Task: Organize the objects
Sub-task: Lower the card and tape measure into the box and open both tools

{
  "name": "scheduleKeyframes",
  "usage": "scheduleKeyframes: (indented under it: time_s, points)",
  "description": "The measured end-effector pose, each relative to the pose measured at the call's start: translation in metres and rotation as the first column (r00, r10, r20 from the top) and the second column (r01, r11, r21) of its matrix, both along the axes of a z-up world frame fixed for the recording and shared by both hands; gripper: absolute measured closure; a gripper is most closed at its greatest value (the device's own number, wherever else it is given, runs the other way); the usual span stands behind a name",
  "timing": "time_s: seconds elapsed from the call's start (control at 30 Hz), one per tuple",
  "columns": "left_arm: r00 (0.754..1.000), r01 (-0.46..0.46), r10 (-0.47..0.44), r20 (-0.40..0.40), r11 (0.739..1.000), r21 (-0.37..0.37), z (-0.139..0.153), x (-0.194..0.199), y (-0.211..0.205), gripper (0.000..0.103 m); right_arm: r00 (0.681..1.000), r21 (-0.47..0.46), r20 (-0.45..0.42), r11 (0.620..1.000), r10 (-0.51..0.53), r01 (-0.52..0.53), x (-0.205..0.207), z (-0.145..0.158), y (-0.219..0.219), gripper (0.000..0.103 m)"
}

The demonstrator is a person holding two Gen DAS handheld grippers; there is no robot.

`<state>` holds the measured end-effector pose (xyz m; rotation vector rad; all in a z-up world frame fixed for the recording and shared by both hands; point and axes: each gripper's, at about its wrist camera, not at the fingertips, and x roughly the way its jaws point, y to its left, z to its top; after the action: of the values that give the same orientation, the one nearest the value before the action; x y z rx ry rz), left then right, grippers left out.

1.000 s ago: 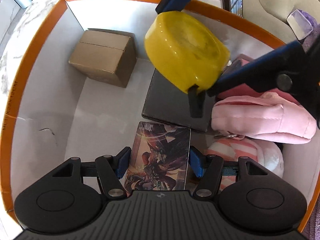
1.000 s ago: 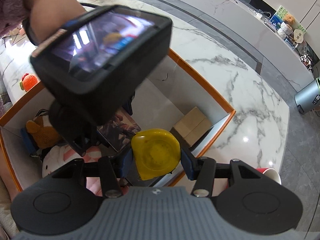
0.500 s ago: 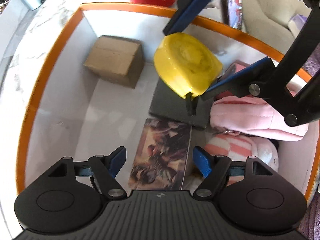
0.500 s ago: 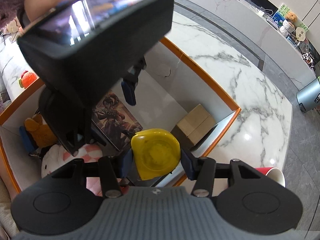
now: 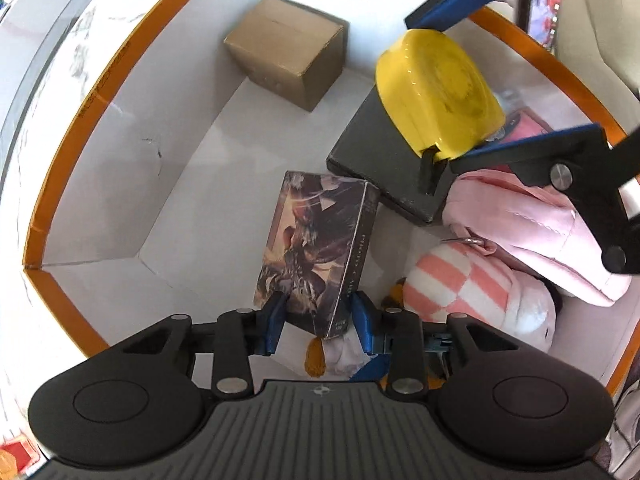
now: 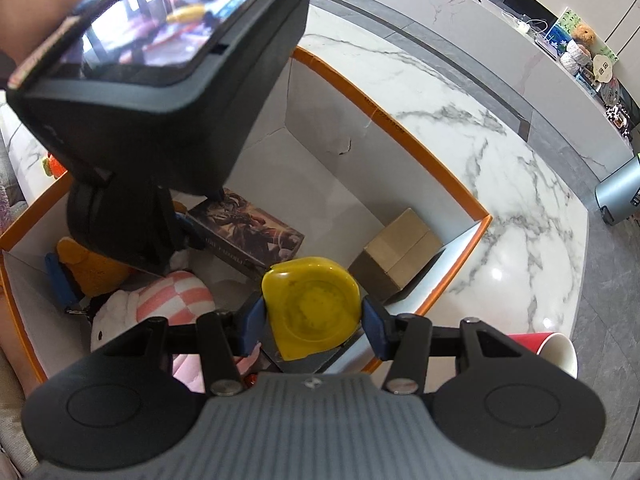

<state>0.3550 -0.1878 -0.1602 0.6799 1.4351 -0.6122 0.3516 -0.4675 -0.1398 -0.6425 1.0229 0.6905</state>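
Note:
A printed card box point(image 5: 320, 248) lies tilted on its long edge on the floor of the orange-rimmed white box point(image 5: 80, 120). My left gripper point(image 5: 318, 316) points straight down over its near end. Its jaws are closing, and the blue pads touch both sides of the card box. My right gripper point(image 6: 312, 316) is shut on a yellow rounded dish point(image 6: 312, 308). It holds the yellow dish point(image 5: 436, 88) in the air above a flat black case point(image 5: 372, 160). In the right wrist view the left gripper's body point(image 6: 160, 80) hides the left part of the white box.
A small cardboard carton point(image 5: 288, 64) stands in the far corner. A pink plush point(image 5: 520, 232) and a pink-and-white checked plush point(image 5: 460, 284) fill the right side. Outside on the marble top stand a red cup point(image 6: 548, 348) and a grey canister point(image 6: 620, 192).
My left gripper opened wide, rolled and shifted, then closed around the card box, which went from lying flat to tilted on its edge. The right gripper and yellow dish stayed put.

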Motion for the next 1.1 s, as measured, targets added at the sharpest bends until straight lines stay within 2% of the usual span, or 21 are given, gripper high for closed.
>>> scheduleKeyframes:
  time_s: [0.13,0.2,0.23,0.3,0.37,0.47,0.53,0.6,0.63,0.67,0.73,0.77,0.8,0.87,0.97,1.1]
  points:
    - [0.998,0.06,-0.061,-0.006,0.997,-0.055,0.002,-0.003,0.004,0.06,1.0,-0.004,-0.001,1.0,-0.004,0.004,-0.001,0.001,0.0,0.049]
    - [0.996,0.085,-0.084,0.044,0.996,-0.023,-0.002,-0.003,0.007,0.059,1.0,-0.004,-0.001,1.0,-0.009,0.009,0.0,0.002,0.0,0.049]
    - [0.994,0.092,-0.092,0.053,0.996,0.006,-0.007,-0.004,0.007,0.062,1.0,-0.003,-0.001,1.0,-0.01,0.01,0.0,0.002,0.001,0.049]
    - [0.992,0.111,-0.113,0.062,0.993,0.039,-0.017,-0.007,0.008,0.076,1.0,0.0,-0.005,1.0,-0.011,0.011,0.003,0.002,0.002,0.049]
    - [0.985,0.148,-0.151,0.082,0.988,0.043,-0.022,-0.013,0.008,0.076,1.0,0.003,-0.008,1.0,-0.01,0.01,0.002,0.003,0.002,0.049]
    - [0.988,0.149,-0.147,0.042,0.988,-0.039,-0.017,-0.014,0.011,0.076,1.0,-0.001,-0.011,1.0,-0.011,0.011,-0.002,0.003,0.001,0.049]
    - [0.988,0.131,-0.126,0.093,0.99,-0.059,-0.011,-0.011,0.014,0.074,1.0,-0.005,-0.009,1.0,-0.015,0.015,-0.001,0.003,0.0,0.049]
    - [0.983,0.103,-0.09,0.163,0.992,-0.074,-0.007,-0.004,0.019,0.071,1.0,-0.009,-0.007,1.0,-0.019,0.019,0.0,0.002,0.001,0.049]
    - [0.984,0.087,-0.071,0.165,0.992,-0.093,-0.007,0.0,0.021,0.07,1.0,-0.009,-0.009,1.0,-0.018,0.018,0.001,0.002,0.001,0.049]
    - [0.986,0.086,-0.07,0.153,0.991,-0.106,-0.008,0.002,0.023,0.064,1.0,-0.01,-0.012,1.0,-0.018,0.018,0.002,0.001,0.001,0.049]
    - [0.981,0.132,-0.115,0.154,0.986,-0.101,-0.015,0.001,0.021,0.045,1.0,-0.012,-0.014,1.0,-0.016,0.016,0.001,0.0,0.001,0.049]
    - [0.975,0.163,-0.148,0.164,0.983,-0.085,-0.019,-0.001,0.019,0.03,1.0,-0.013,-0.016,1.0,-0.015,0.015,0.001,0.0,0.002,0.049]
    - [0.969,0.19,-0.177,0.174,0.98,-0.065,-0.024,-0.002,0.018,0.023,1.0,-0.013,-0.019,1.0,-0.014,0.014,0.001,-0.001,0.002,0.049]
    - [0.966,0.204,-0.193,0.173,0.978,-0.047,-0.031,0.0,0.019,0.023,1.0,-0.012,-0.021,1.0,-0.011,0.01,0.001,-0.002,0.002,0.049]
    - [0.978,0.183,-0.179,0.105,0.983,-0.029,-0.046,0.005,0.023,0.022,1.0,-0.009,-0.025,1.0,-0.004,0.004,0.002,-0.002,0.003,0.049]
    - [0.975,0.196,-0.191,0.11,0.98,-0.037,-0.057,0.001,0.023,0.029,1.0,-0.009,-0.026,1.0,-0.012,0.012,0.006,-0.004,0.001,0.049]
